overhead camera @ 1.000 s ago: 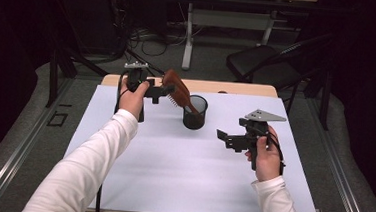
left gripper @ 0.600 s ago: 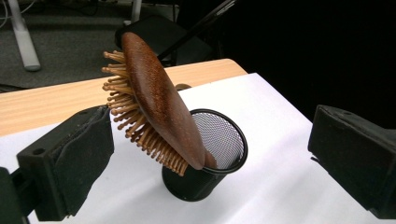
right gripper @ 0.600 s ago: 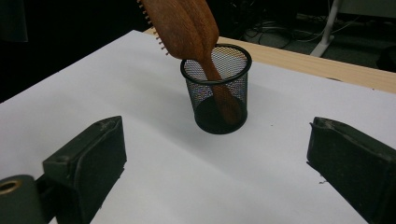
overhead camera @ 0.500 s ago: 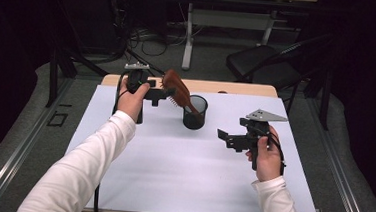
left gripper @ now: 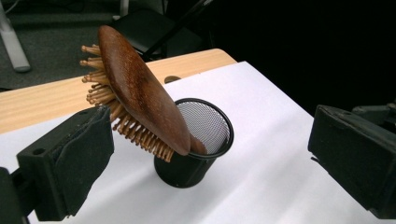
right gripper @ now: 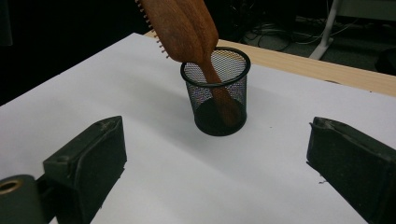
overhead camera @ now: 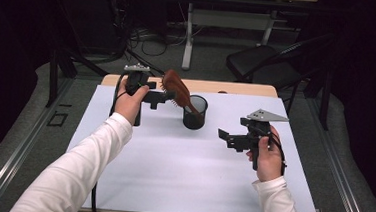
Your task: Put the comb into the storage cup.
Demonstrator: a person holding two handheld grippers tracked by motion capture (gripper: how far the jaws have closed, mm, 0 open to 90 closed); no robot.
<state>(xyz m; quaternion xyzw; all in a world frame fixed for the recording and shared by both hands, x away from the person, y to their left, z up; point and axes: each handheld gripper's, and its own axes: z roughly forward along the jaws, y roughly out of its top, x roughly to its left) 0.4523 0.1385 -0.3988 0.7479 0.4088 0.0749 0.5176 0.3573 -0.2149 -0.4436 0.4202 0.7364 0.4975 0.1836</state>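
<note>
Wooden hairbrush [left gripper: 140, 98] standing handle-down in a black mesh cup [left gripper: 198, 144], its oval head leaning out over the rim toward the left gripper [overhead camera: 162, 97]. The fingers [left gripper: 70, 168] of that gripper are spread wide and hold nothing; the brush head lies between them and just beyond, with its bristles turned toward the left-hand finger in the left gripper view. The right gripper [overhead camera: 226, 138] hangs well apart from the cup above the white surface [overhead camera: 181, 180], its fingers [right gripper: 88, 163] likewise parted and empty, the cup straight ahead of them.

The brush appears rigid and light, with a smooth polished back that may slip under the pads; the wooden bristles look stiff yet could snap if squeezed. The sounder hold is judged to be across the edges of the head or at the neck above the rim. The cup is light and could tip if the brush is dragged sideways.
</note>
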